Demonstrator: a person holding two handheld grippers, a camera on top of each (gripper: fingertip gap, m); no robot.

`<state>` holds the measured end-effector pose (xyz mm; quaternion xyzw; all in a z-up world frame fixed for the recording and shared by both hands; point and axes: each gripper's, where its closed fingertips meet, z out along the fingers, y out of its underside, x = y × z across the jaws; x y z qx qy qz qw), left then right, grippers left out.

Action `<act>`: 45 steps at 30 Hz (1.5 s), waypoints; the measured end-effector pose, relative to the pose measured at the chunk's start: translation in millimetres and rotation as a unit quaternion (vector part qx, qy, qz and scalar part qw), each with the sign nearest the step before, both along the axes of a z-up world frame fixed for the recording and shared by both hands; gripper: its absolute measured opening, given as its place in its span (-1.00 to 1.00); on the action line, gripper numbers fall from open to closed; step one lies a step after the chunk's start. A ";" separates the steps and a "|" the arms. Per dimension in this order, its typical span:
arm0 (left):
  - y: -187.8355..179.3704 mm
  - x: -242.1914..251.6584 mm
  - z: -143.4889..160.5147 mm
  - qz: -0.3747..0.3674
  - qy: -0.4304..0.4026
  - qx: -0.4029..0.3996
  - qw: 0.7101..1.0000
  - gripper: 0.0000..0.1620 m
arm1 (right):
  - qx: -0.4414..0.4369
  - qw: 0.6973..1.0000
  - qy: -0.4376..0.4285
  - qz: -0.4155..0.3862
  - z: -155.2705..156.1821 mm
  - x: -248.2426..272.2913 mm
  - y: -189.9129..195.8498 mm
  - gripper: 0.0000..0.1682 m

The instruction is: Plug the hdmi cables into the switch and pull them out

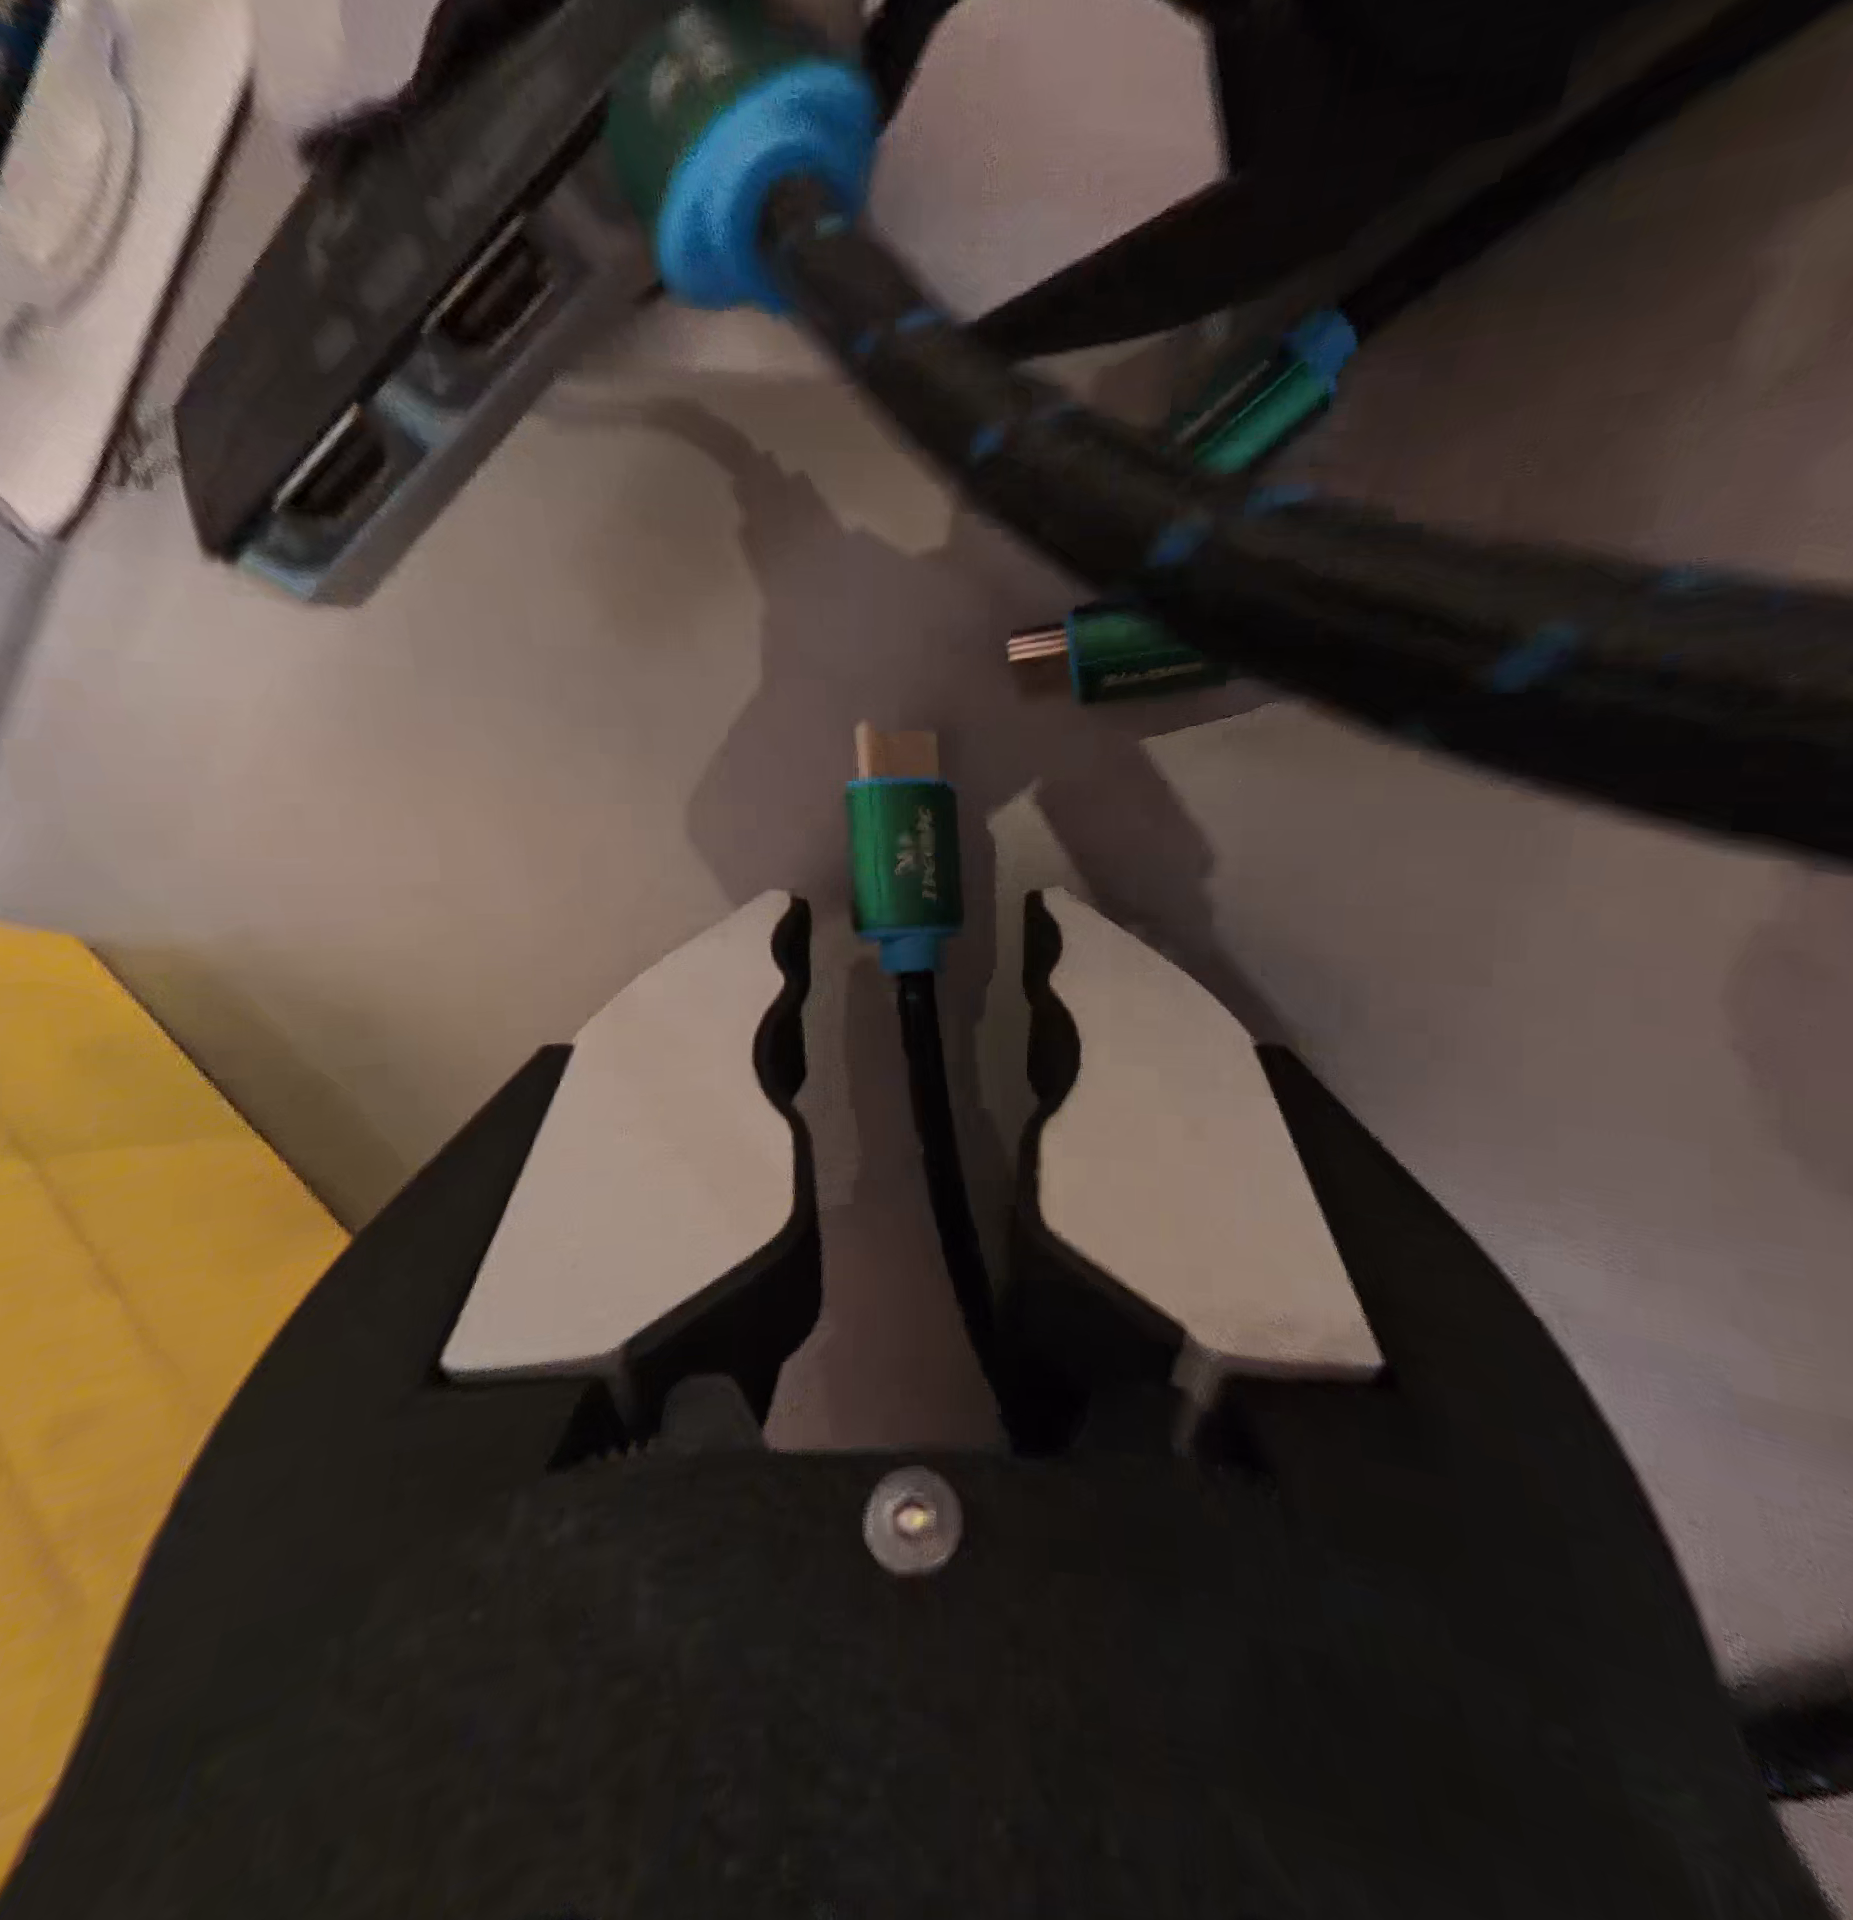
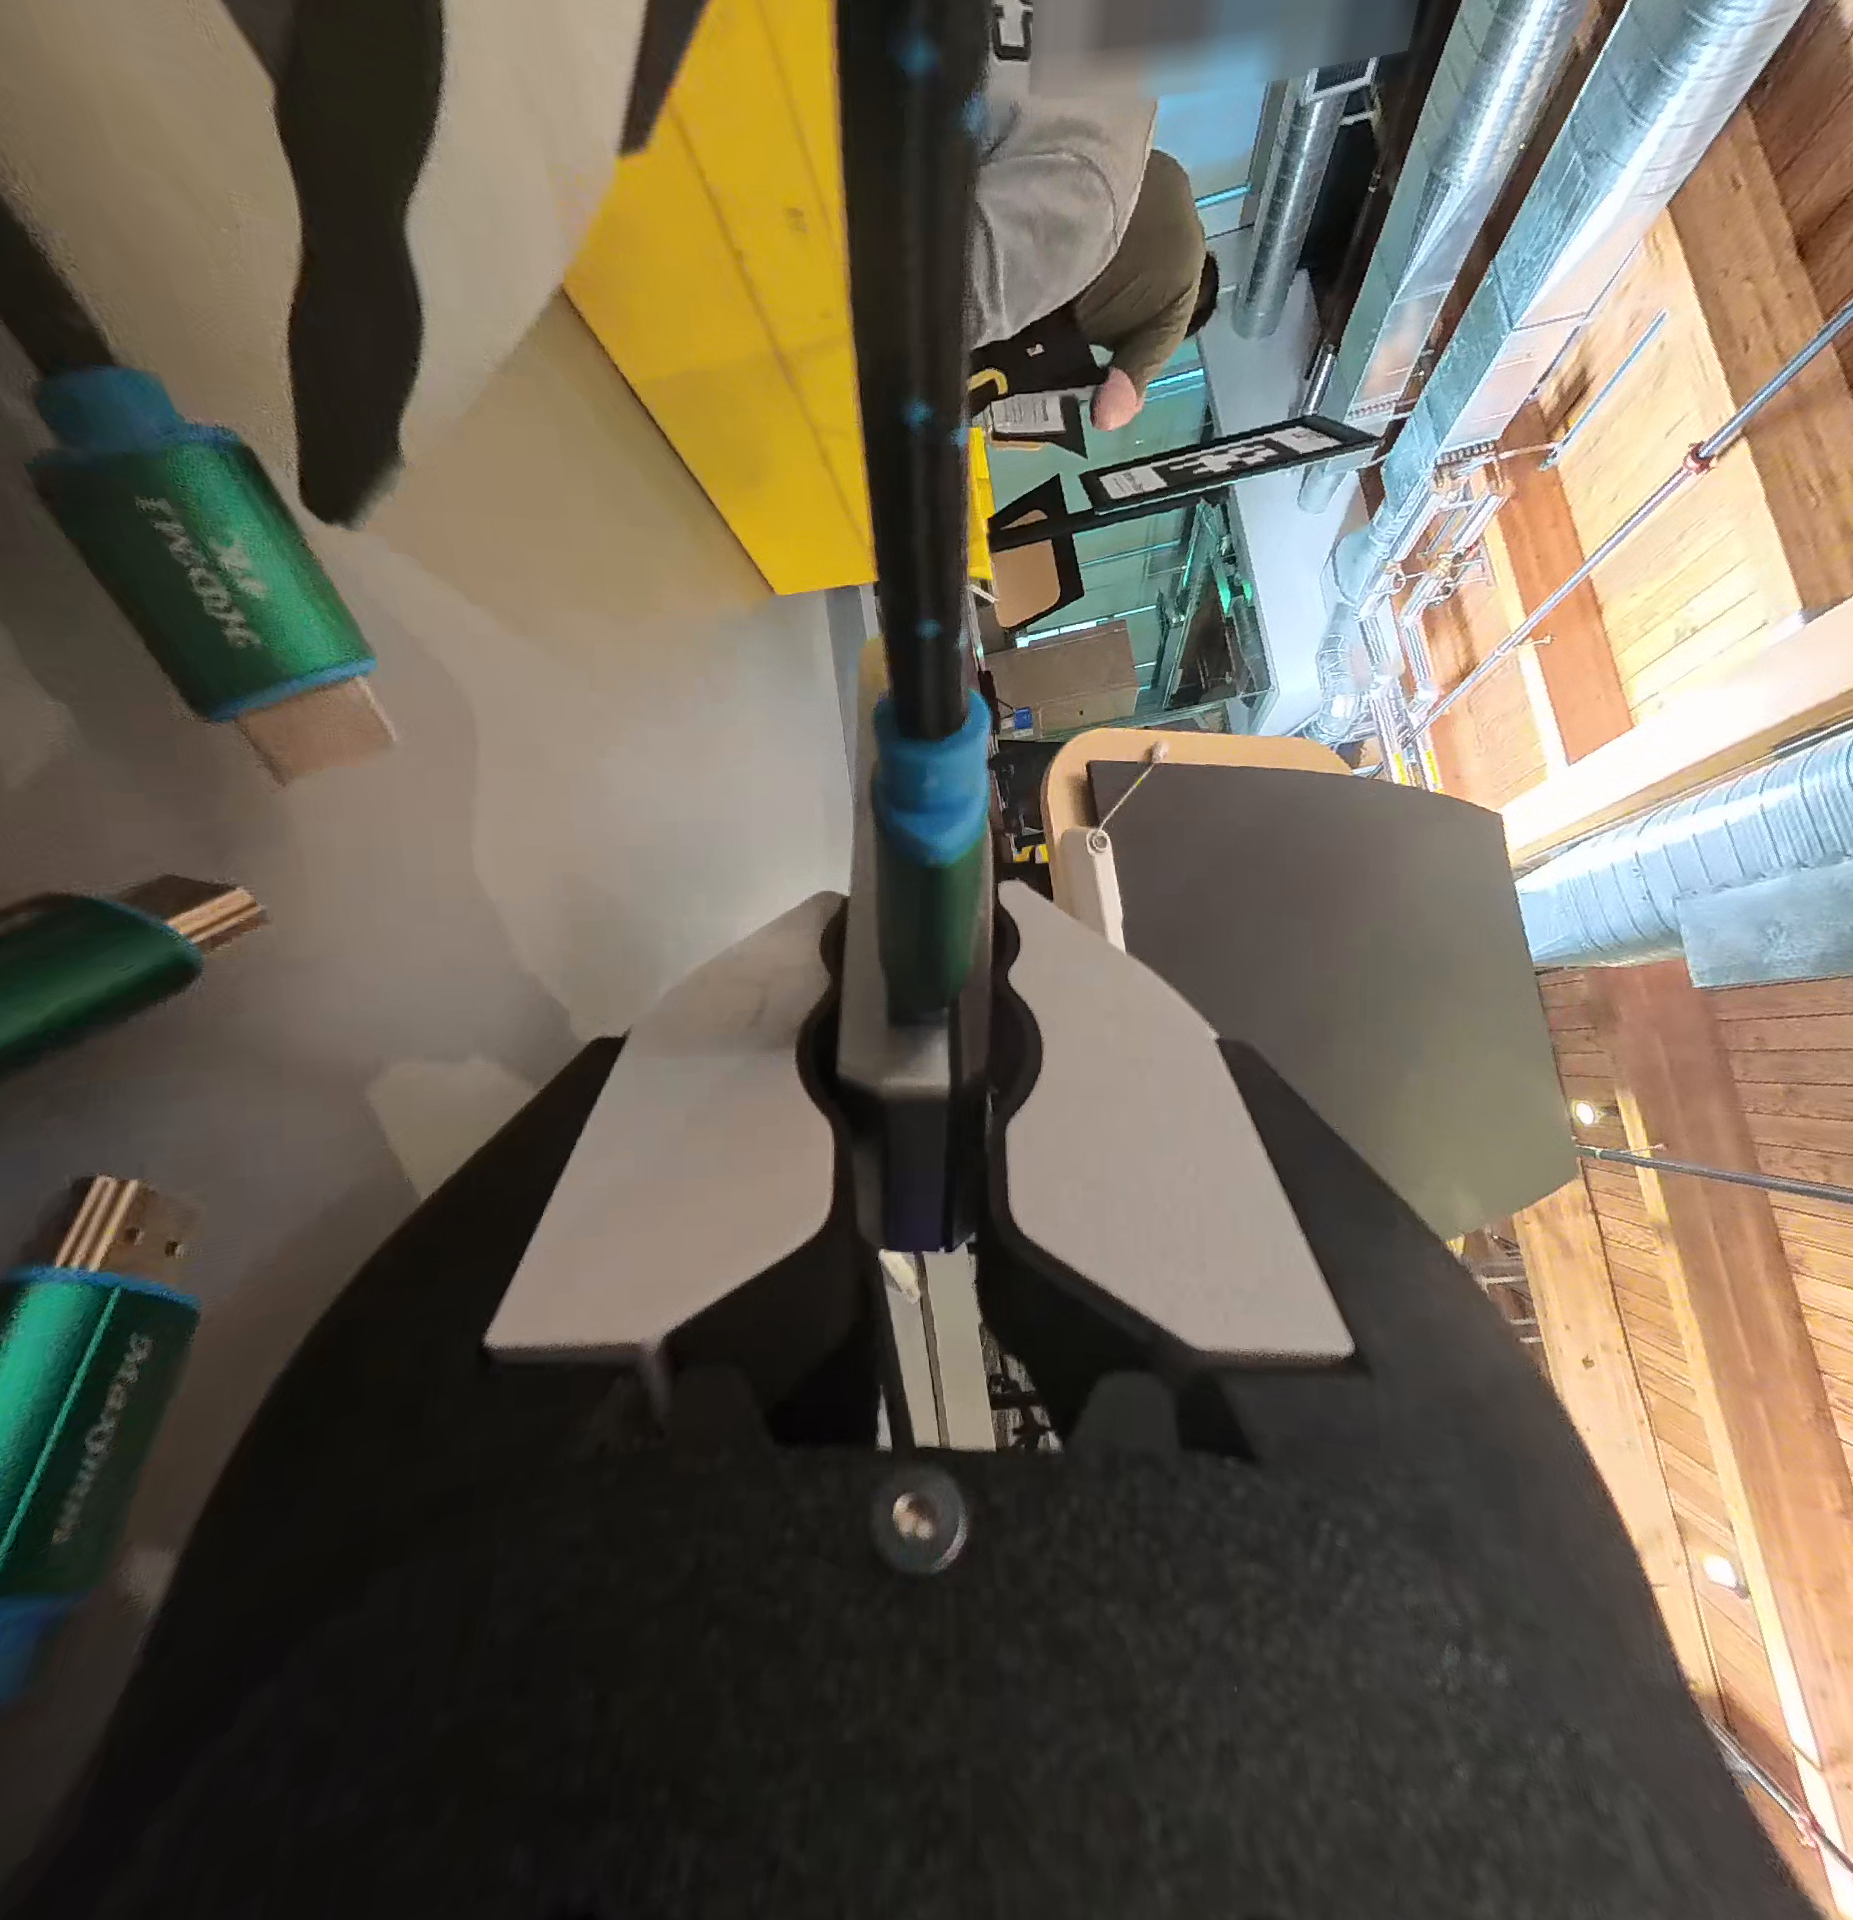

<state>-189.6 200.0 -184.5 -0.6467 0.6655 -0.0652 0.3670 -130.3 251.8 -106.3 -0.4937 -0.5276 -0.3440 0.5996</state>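
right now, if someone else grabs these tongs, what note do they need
Left tongs: open, hovering over a loose plug on the table, not gripping.
Right tongs: shut on the switch, held off the table, one cable plugged in.
Two empty ports show on the switch. Three plugs lie loose by it on the table.
Done: one cable in. Left: plug in the others, then pull them all out.
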 end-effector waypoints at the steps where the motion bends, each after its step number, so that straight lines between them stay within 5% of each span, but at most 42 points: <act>1: 0.2 2.5 0.0 -0.014 0.002 0.015 1.000 -0.52 | 0.000 1.000 0.000 0.000 0.2 -0.2 -0.1 -0.74; 7: 9.7 7.1 1.5 -0.028 0.025 0.076 0.996 -0.76 | 0.005 1.000 -0.002 -0.001 1.5 1.7 -0.2 -0.73; 11: 5.1 8.1 28.2 0.020 -0.064 -0.081 0.994 -0.75 | 0.020 1.000 0.004 0.006 7.9 -0.9 -4.2 -0.74; 15: 0.7 6.4 70.2 0.056 -0.191 -0.311 0.929 -0.76 | 0.057 0.998 0.005 0.020 22.4 -4.9 -13.3 -0.73; 20: -3.8 5.6 82.1 0.069 -0.197 -0.433 0.877 -0.76 | 0.087 0.994 -0.063 0.007 25.1 -16.6 -20.7 -0.73; 34: -1.4 -8.4 69.0 0.106 -0.034 -0.407 0.906 -0.77 | 0.096 0.987 -0.126 0.000 16.9 -26.0 -24.1 -0.73; 45: -0.8 -2.9 44.3 0.092 -0.006 -0.420 0.903 -0.78 | 0.088 0.986 -0.144 0.003 5.9 -23.9 -19.1 -0.73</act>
